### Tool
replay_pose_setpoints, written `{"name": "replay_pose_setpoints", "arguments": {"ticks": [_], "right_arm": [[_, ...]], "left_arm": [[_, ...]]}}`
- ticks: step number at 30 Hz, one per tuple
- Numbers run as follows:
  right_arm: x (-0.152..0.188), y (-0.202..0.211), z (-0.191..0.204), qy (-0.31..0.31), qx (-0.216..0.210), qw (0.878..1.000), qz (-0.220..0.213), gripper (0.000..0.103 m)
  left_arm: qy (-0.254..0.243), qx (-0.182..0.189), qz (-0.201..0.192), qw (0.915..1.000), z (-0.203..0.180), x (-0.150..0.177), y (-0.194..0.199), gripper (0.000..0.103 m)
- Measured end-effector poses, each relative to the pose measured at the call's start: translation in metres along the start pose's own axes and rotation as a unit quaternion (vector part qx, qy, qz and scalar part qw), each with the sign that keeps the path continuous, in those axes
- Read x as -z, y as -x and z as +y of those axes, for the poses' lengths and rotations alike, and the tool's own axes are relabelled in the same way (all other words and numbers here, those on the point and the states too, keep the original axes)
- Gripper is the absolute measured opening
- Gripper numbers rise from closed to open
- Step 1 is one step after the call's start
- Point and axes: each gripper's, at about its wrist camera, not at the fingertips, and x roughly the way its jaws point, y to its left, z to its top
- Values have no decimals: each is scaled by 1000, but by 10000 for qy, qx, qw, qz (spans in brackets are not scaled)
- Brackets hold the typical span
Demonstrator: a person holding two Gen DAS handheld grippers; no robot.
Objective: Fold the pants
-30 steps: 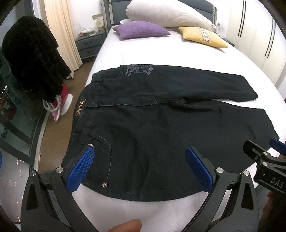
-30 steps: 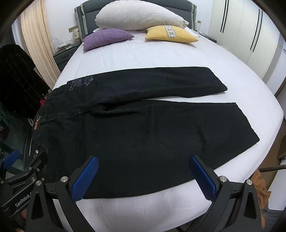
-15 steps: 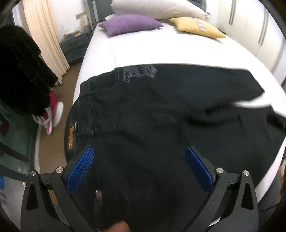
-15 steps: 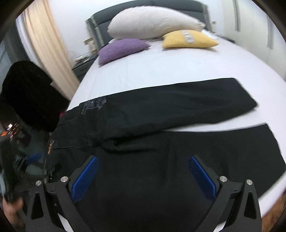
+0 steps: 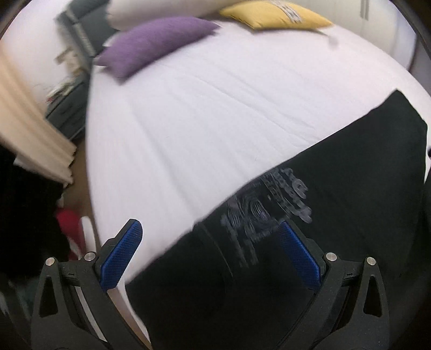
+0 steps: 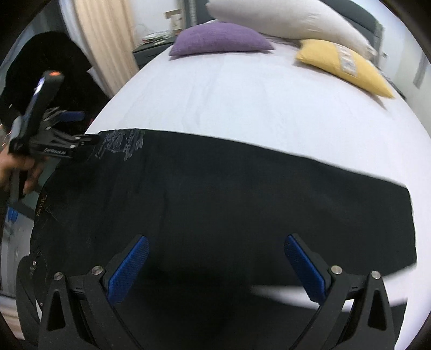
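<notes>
Black pants [image 6: 242, 193] lie flat on the white bed [image 6: 242, 102], waist to the left, legs running right. In the left wrist view the pants [image 5: 336, 188] show a grey print [image 5: 266, 204] near the far waist corner. My left gripper [image 5: 212, 255] is open just above that far waist corner; it also shows in the right wrist view [image 6: 89, 140] at the left, fingertips at the printed corner. My right gripper [image 6: 215, 266] is open and empty, hovering over the middle of the pants. Both views are blurred.
A purple pillow [image 6: 221, 40], a yellow pillow [image 6: 342, 64] and a white pillow [image 6: 282, 21] lie at the head of the bed. A nightstand [image 5: 67, 113] and cream curtain [image 5: 29, 134] stand left of the bed. Dark clothing [image 6: 45, 72] hangs at the left.
Both grippers have moved forward over the pants, from the near edge towards the far side. The left gripper has reached the far waist corner. Both stay open.
</notes>
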Motion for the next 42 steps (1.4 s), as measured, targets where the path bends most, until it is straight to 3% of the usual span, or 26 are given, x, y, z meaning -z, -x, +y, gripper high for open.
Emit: {"name": "replay_pose_setpoints", "arguments": {"ticks": [7, 13, 15, 18, 20, 26, 31, 42], "right_arm": [[-39, -40, -2, 892, -538, 9945, 62, 83], [-62, -68, -6, 1204, -688, 9901, 206, 65], [-71, -75, -4, 1276, -689, 9891, 259, 61], [-82, -81, 4, 1427, -778, 9862, 327, 57], [-90, -81, 12, 1623, -814, 9829, 318, 56], [-114, -88, 38, 2053, -736, 9755, 281, 52], [-126, -101, 51, 2362, -726, 9679, 450, 47], [-142, -122, 69, 2767, -808, 9549, 712, 41]], "left_arm": [[-1024, 532, 604, 9915, 3, -27, -57, 103], [-740, 1384, 940, 9831, 22, -27, -88, 99], [-683, 1482, 926, 9822, 25, -27, -91, 96], [-630, 1712, 893, 9792, 26, -29, -88, 68], [-543, 1889, 906, 9763, 25, -27, -84, 30], [-581, 1698, 591, 9820, 19, -23, -65, 10], [-653, 1520, 102, 9862, 12, -5, -34, 9], [-905, 1281, -363, 9870, -13, 27, 8, 8]]}}
